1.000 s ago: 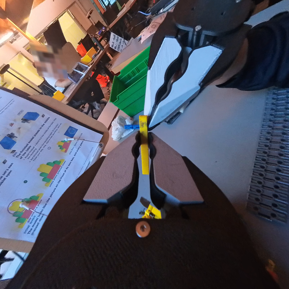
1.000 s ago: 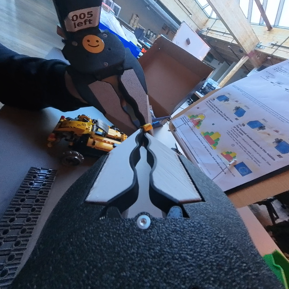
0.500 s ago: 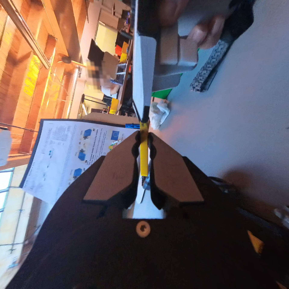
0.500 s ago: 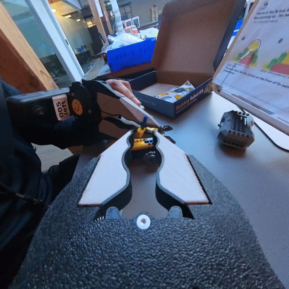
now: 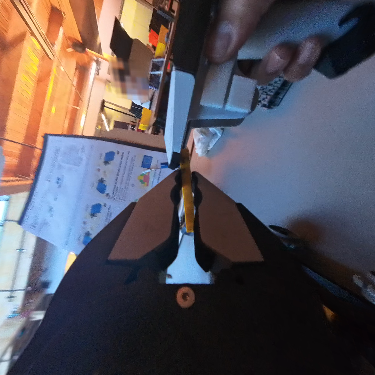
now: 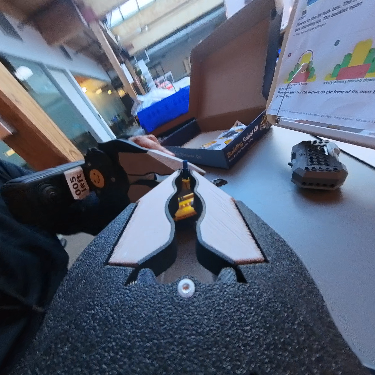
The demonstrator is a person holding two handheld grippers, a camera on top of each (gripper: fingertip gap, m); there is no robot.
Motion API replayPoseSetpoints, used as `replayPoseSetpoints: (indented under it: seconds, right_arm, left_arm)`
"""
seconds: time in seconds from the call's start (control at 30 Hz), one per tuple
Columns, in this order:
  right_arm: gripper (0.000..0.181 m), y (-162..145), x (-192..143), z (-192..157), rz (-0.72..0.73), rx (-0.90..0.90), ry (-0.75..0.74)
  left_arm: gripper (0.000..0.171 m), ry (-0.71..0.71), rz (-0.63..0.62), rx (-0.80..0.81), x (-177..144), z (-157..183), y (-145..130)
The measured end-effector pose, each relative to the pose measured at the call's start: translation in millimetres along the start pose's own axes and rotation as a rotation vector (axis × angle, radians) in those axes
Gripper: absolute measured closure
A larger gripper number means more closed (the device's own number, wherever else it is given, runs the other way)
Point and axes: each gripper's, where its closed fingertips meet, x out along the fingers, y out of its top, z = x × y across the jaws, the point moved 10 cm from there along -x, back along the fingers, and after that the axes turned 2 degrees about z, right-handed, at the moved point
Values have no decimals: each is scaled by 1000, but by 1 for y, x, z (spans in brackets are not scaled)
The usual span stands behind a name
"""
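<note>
My left gripper [image 5: 185, 174] is shut on a thin yellow beam [image 5: 186, 192] that stands edge-on between its brown pads. A small blue pin [image 5: 163, 164] sticks out sideways from the beam's far end. My right gripper [image 6: 185, 172] is shut on that blue pin [image 6: 184, 164], whose tip pokes out past its white fingertips. In the left wrist view the right gripper [image 5: 174, 162] comes in from above, held by a hand. In the right wrist view the left gripper [image 6: 194, 170] reaches in from the left. A yellow brick model [image 6: 185, 209] shows through the gap behind the right gripper's pads.
An open cardboard kit box [image 6: 229, 81] stands at the back, with a blue bin [image 6: 164, 109] behind it. A dark grey studded block [image 6: 316, 166] lies on the grey table at right. An instruction sheet on a board [image 6: 328, 60] stands beside it. A black perforated strip [image 5: 274, 93] and a crumpled white wrapper [image 5: 207, 138] lie farther off. The grippers are tip to tip, or close to it.
My right gripper, shut a second ago, opened in front of the beam's end and has come together on the blue pin. The left gripper kept hold of the yellow beam while both turned.
</note>
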Motion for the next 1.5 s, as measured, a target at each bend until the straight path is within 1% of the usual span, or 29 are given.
replayPoseSetpoints:
  seconds: [0.03, 0.1, 0.17, 0.2, 0.27, 0.33, 0.37, 0.43, 0.5, 0.63, 0.7, 0.77, 0.83, 0.9, 0.93, 0.97, 1.0, 1.03, 1.1, 1.13, 1.17, 1.23, 1.3, 1.33, 1.37, 1.43, 1.5]
  right_arm:
    - [180, -1, 1, 1, 23, 36, 3]
    - [180, -3, 3, 4, 22, 60, -30]
    - [180, -5, 5, 4, -37, -18, -107]
    - [181, -4, 5, 3, -67, -53, -119]
    - [181, 1, -1, 2, -86, -32, -65]
    - [180, 3, -6, 3, -66, 1, -11]
    - [180, 3, -7, 4, -59, 0, -11]
    - [170, 0, -5, 6, -97, -1, -18]
    - [176, -3, -2, 6, -127, -9, -3]
    - [180, -2, -2, 7, -94, 2, -2]
    - [181, -2, -1, 8, -74, 0, -20]
    - [181, -3, 1, 8, -62, -9, -50]
    - [181, -4, 3, 6, -24, -1, -73]
    - [181, -2, 3, 5, 46, 13, -104]
    - [181, 2, -1, 7, 118, 18, -143]
    - [181, 10, -12, 10, 210, 34, -173]
    - [181, 18, -26, 15, 298, 57, -184]
    - [181, 24, -39, 17, 348, 70, -165]
    - [181, 28, -53, 16, 352, 62, -79]
    - [181, 29, -57, 13, 342, 29, -104]
    - [181, 31, -63, 9, 320, -27, -168]
    - [181, 40, -81, -6, 302, -142, -301]
    - [181, 55, -116, -17, 266, -267, -512]
    - [181, 65, -137, -17, 217, -308, -638]
    - [181, 74, -161, -13, 152, -318, -758]
    - [181, 84, -205, 9, -9, -259, -948]
    - [181, 78, -235, 37, -222, -132, -1019]
  left_arm:
    - [164, -4, -13, -17, 0, -1, 0]
    - [165, -1, -58, 29, 3, 2, -1]
    - [165, -27, -84, 53, 7, 5, -7]
    - [165, -31, -77, 63, 8, 6, -8]
    - [165, -16, -31, 68, 6, 5, -4]
    - [166, -14, -16, 85, 3, 6, 0]
    - [165, -17, -12, 97, 4, 7, 0]
    - [166, -24, -9, 105, 5, 9, -1]
    - [166, -27, -20, 99, 6, 9, -3]
    - [165, -10, -12, 92, 5, 8, -2]
    - [165, -5, -8, 60, 7, 7, -4]
    - [165, -33, -11, 4, 8, 6, -7]
    - [165, -58, -18, -59, 7, 2, -7]
    - [166, -40, -31, -65, 6, -1, -5]
    - [166, -117, -1, -60, 5, 5, -1]
    - [166, -142, 39, -62, 4, 12, 5]
    - [166, -131, 30, -28, 5, 17, 11]
    - [166, -87, 15, -4, 6, 17, 14]
    - [166, -15, 34, -63, 6, 8, 12]
    - [166, 4, 37, -91, 4, 3, 9]
    - [166, 4, 44, -106, 3, 0, 6]
    - [166, -2, 100, -125, 0, -1, 4]
    - [166, -39, 126, -161, 0, 1, 7]
    - [166, -52, 135, -164, 0, 3, 9]
    - [166, -53, 145, -154, -1, 4, 11]
    - [166, -53, 174, -131, -4, 7, 16]
    - [165, -62, 206, -134, -6, 10, 22]
